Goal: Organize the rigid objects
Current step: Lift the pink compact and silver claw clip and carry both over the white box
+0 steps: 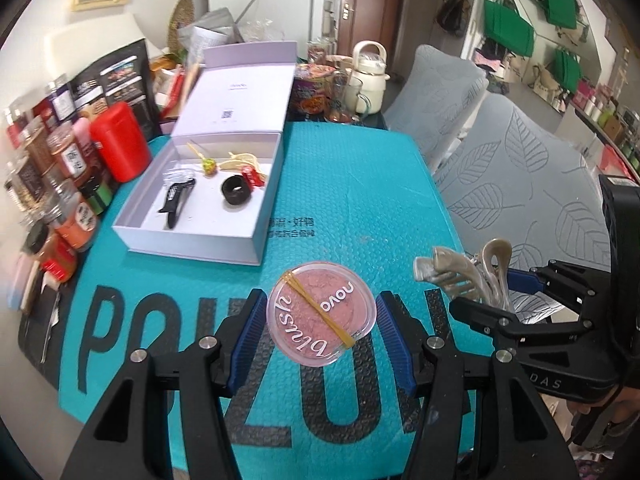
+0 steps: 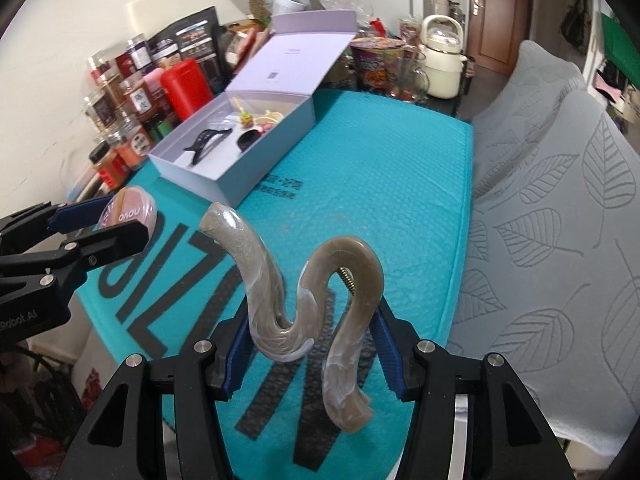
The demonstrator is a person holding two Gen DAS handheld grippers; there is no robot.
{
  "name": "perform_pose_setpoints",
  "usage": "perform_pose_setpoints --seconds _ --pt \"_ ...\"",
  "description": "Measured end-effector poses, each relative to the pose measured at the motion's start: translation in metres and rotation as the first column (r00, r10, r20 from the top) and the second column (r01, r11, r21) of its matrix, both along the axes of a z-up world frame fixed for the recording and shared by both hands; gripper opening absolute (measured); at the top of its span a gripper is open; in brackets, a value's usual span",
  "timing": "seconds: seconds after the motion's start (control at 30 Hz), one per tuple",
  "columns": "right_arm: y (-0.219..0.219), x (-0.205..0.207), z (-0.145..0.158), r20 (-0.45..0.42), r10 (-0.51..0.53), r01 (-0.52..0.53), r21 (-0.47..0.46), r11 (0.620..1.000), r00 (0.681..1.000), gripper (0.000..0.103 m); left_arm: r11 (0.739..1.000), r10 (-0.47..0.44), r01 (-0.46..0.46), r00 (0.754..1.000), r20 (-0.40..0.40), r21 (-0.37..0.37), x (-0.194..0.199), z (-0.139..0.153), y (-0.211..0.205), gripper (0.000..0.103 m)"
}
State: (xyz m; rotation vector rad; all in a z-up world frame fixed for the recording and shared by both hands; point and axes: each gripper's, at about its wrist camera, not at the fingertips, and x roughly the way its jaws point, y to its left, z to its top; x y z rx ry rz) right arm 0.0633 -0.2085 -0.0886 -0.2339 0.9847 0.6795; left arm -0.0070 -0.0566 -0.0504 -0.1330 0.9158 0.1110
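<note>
The left gripper (image 1: 322, 320) holds the blush compact (image 1: 322, 314) by its rim; the right gripper (image 2: 312, 344) clamps the hair claw (image 2: 308, 312); both hang above the teal mat (image 1: 360, 200); carry each level over the open box (image 1: 192, 236), lower inside its walls, clear of what already lies there, then release.

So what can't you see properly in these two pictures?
- Box, right wrist view: its near wall hides part of the floor and half the black ring.
- Hair claw, left wrist view: the right gripper covers its lower part.
- Spice jars, left wrist view: labels too small and warped to read.
- Blush compact, right wrist view: the left gripper's fingers cover part of it.
</note>
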Motion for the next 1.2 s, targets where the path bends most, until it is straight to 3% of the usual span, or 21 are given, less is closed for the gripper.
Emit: perform_pose_setpoints --seconds 0.33,0.73,1.2 --pt "0.013 -0.03 0.021 0.002 0.14 -0.14 0.02 0.99 0.99 0.054 0.992 0.124 -0.124 0.992 0.032 0.002 -0.04 0.025 0.007 0.056" --pt "0.052 -0.061 0.028 -0.031 0.273 -0.271 0.047 0.961 0.962 0.054 0.974 0.225 -0.225 0.974 0.02 -0.007 -0.07 0.03 0.04 0.056" --pt "0.109 -0.068 0.024 -0.066 0.289 -0.287 0.048 0.957 0.955 0.054 0.977 0.211 -0.212 0.977 -0.006 -0.005 -0.069 0.026 0.096 0.056"
